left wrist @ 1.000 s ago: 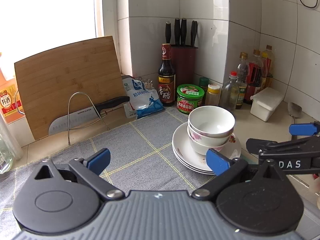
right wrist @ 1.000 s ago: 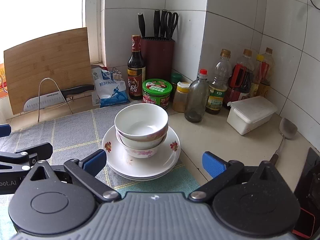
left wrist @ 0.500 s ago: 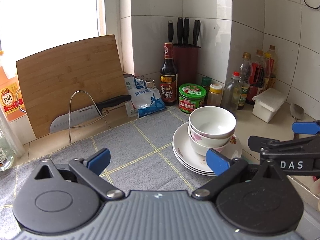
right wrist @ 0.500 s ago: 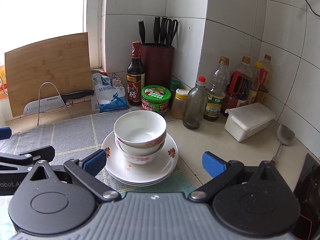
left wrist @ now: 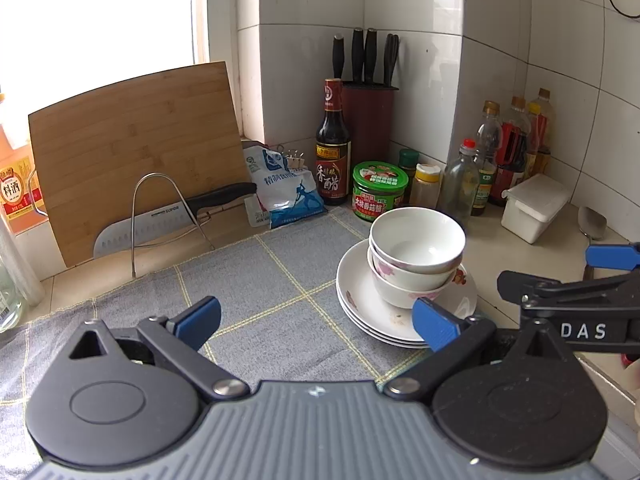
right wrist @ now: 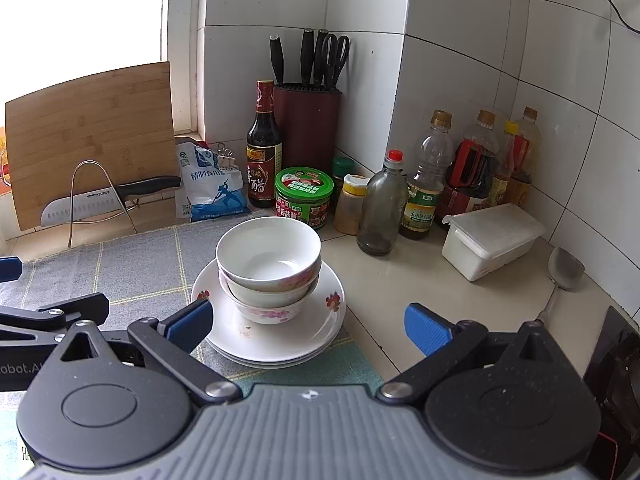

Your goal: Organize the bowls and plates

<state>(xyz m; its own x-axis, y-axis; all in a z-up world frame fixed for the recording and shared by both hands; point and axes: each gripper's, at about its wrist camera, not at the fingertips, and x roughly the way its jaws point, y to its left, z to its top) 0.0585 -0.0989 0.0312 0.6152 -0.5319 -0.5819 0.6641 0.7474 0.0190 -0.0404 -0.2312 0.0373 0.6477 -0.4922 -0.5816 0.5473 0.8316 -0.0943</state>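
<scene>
Bowls (right wrist: 269, 256) on plates (right wrist: 276, 336), jar (right wrist: 304, 197) behind.

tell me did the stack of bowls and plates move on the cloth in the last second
No. The bowls and plates sit at the same spot against the cloth's yellow grid lines; only the cameras shifted.

The knife blade (left wrist: 140, 229) resting in the wire rack in front of the cutting board (left wrist: 132, 148) reads "SUPOR". Right of the board, the blue-and-white bag (left wrist: 284, 190) carries Chinese characters that look like "精制食用", though creases blur them. Further right, the dark bottle (left wrist: 333, 148) shows "香醋" on its label. The green-lidded jar (left wrist: 379, 192) beside it has red Chinese print, too small to read surely. Left of the board, an orange label (left wrist: 14, 196) reads "料酒". The right gripper's arm (left wrist: 582, 330) bears "DAS"; the left gripper's arm (right wrist: 24, 368) shows "obot.AI".
</scene>
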